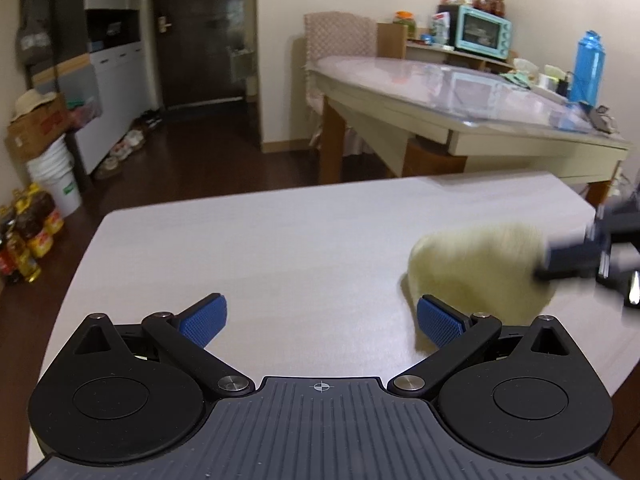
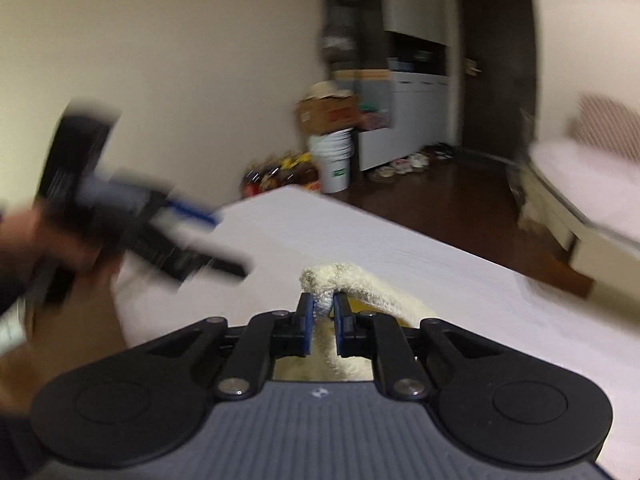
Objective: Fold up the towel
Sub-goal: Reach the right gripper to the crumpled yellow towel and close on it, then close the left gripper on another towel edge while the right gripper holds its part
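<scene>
A pale yellow towel (image 1: 476, 276) hangs bunched and motion-blurred over the right part of the grey table (image 1: 280, 248). My right gripper (image 2: 323, 305) is shut on a fold of the towel (image 2: 352, 280), and it shows blurred at the right edge of the left wrist view as the right gripper (image 1: 576, 256). My left gripper (image 1: 320, 320) is open with nothing between its blue pads, just left of the towel. The right wrist view catches the left gripper (image 2: 200, 232) blurred at the left, held by a hand (image 2: 48, 236).
A second table (image 1: 460, 100) stands behind with a blue bottle (image 1: 586, 68) and a teal oven (image 1: 482, 30). Oil bottles (image 1: 28, 240), white buckets (image 1: 56, 176) and a cardboard box (image 1: 36, 124) line the left wall. Dark floor borders the far table edge.
</scene>
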### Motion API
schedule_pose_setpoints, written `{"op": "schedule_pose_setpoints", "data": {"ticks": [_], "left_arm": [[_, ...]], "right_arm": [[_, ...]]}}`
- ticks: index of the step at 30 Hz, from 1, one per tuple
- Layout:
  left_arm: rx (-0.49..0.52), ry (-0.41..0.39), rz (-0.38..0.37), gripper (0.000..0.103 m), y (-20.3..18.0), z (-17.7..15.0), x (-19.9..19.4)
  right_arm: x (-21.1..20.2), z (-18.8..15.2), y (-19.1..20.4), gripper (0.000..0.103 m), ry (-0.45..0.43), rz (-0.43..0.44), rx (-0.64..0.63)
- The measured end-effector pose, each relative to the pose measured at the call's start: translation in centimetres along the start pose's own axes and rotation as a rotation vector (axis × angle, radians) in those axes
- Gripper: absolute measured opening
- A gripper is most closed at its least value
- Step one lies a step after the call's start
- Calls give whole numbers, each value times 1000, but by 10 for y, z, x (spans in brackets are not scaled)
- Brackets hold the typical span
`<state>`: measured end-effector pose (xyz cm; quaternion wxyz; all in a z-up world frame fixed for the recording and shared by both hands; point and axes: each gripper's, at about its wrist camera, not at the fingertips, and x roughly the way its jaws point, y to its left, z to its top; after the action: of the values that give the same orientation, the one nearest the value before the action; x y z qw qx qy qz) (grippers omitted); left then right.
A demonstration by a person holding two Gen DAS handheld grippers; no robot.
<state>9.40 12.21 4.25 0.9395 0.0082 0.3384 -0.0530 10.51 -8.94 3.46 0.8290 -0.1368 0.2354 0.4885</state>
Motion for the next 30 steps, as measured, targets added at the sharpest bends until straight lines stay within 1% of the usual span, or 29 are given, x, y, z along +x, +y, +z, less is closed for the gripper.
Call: {"op": "schedule_pose_setpoints", "data": {"ticks": [2,3,4,8,12,13,14,15,16,17,18,20,22,23,25,27,30], "left_arm": [[39,13,-49,103,-7,4,3],[58,19,-73,103,-11,6,5],[78,26,-97,103,-15,8,7],[156,52,-194,103,-31,16,15],[233,79,-290,100,-47,24,22],[253,86,-314,92,-51,26,24],[272,92,-338,69,-55,28,26],[292,99,-362,57,-59,30,28],[311,106,-387,52,-63,32,30],[335,109,-402,53,-71,32,38],[356,107,-406,52,-79,32,41],[396,107,-418,53,-91,34,45],[446,108,-396,52,-104,35,50],[471,113,-385,46,-109,35,53],[511,135,-372,41,-118,34,60],[544,158,-370,41,-125,32,65],[513,137,-362,44,-118,31,59]], "right_arm": [[11,-8,27,11,38,12,-91],[11,-9,30,11,39,14,-96],[15,-15,41,11,49,26,-112],[16,-26,58,11,55,60,-111],[15,-37,68,11,66,57,-115],[12,-41,70,12,67,56,-93],[7,-43,69,14,65,49,-84],[3,-45,68,16,64,42,-75],[-1,-47,67,18,62,34,-66],[-6,-48,64,18,60,24,-53],[-10,-50,62,19,57,14,-41],[-18,-55,55,24,62,-11,-18],[-27,-59,48,27,63,-35,9],[-33,-63,45,29,63,-50,26],[-40,-67,40,35,60,-67,51],[-47,-72,35,39,56,-86,83],[-52,-73,28,43,47,-113,115]]}}
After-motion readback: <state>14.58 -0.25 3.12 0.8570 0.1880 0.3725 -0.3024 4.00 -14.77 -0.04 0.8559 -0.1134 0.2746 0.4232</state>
